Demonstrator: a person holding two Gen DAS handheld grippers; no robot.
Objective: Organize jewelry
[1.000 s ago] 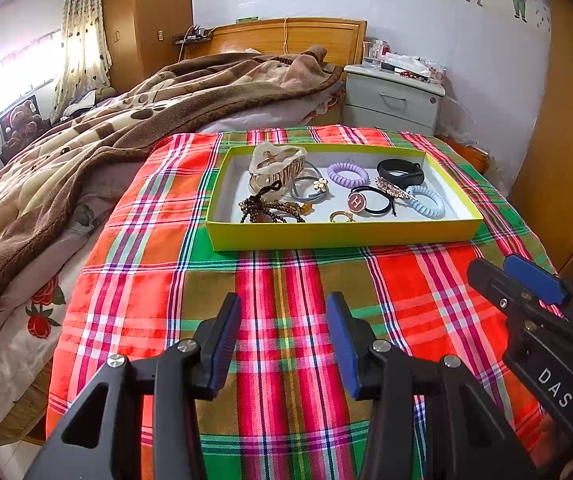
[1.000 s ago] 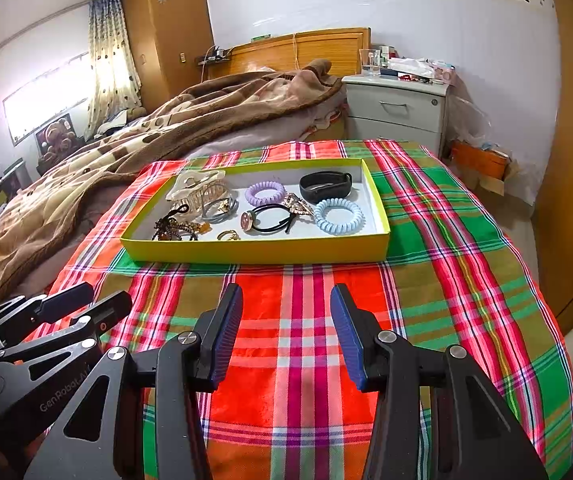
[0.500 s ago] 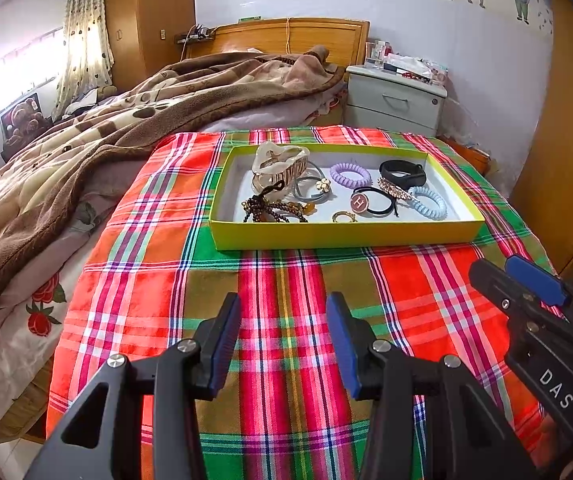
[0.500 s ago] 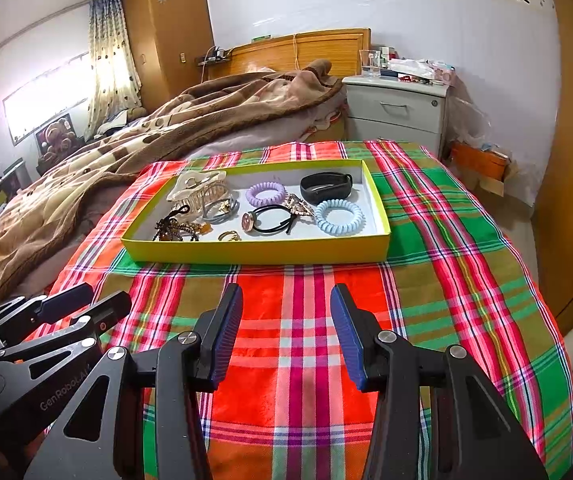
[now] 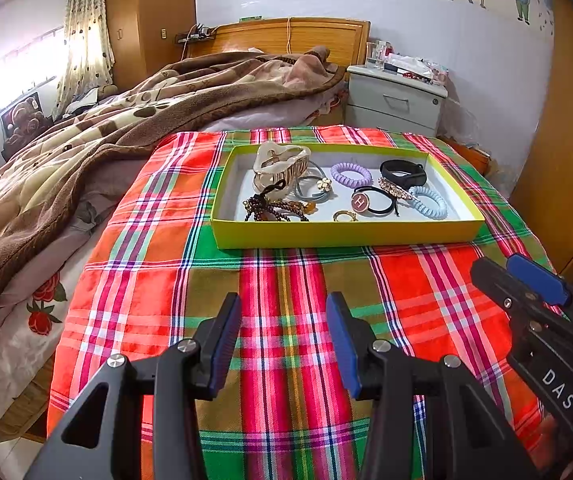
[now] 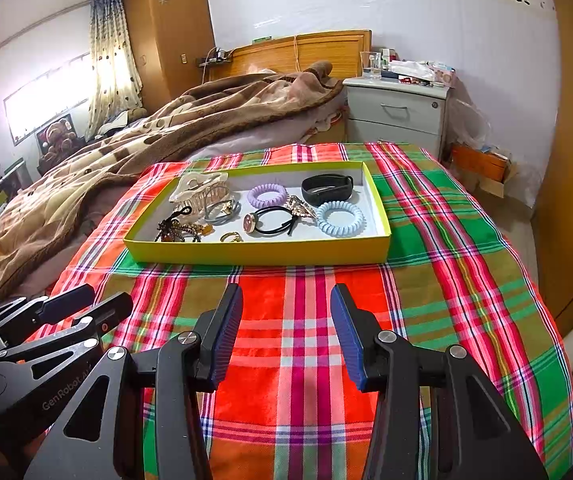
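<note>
Jewelry tray (image 5: 342, 236) holds purple coil (image 5: 351, 174), blue coil (image 5: 428, 202), claw clip (image 5: 280, 164).

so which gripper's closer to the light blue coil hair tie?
Right, marginally. The right gripper is open over the plaid cloth, the light blue coil hair tie just ahead and slightly right. The left gripper, also open, has it further right, at the tray's far end.

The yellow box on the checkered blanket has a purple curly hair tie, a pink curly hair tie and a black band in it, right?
Not quite. The second curly hair tie is light blue, not pink; the right wrist view shows it clearly. The rest is right: the yellow box sits on the checkered blanket and holds the purple curly hair tie and the black band.
</note>
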